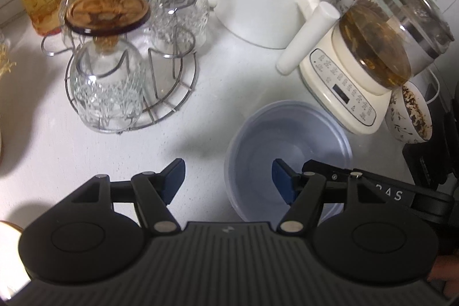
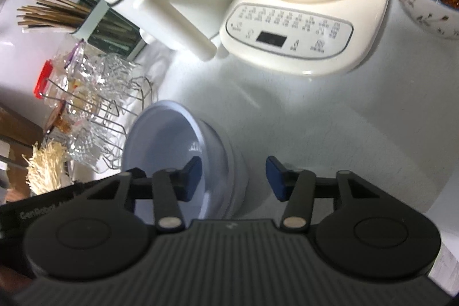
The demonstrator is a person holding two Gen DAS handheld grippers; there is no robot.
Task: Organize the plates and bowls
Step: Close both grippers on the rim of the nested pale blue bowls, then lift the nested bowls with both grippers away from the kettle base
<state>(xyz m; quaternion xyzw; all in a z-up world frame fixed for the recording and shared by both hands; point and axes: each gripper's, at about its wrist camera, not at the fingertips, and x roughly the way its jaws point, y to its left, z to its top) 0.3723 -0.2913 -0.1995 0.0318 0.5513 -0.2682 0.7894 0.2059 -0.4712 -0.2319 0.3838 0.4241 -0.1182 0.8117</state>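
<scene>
Straddling the bowl's [image 1: 287, 134] rim from opposite sides on the counter, beside the kettle base [image 2: 289, 39], both left gripper [image 1: 228, 181] and right gripper [image 2: 233, 177] stand open, unclamped (uneven closing could tip it).

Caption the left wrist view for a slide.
Open left gripper straddles the pale blue bowl's near rim on the white counter.

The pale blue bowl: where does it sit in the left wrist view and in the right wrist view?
Left wrist view: pale blue bowl lies lower right of centre, with the left gripper straddling its near-left rim.
Right wrist view: the bowl lies lower left of centre, the right gripper straddling its right rim.
Shared landmark: the cream kettle base just beyond the bowl.
</scene>
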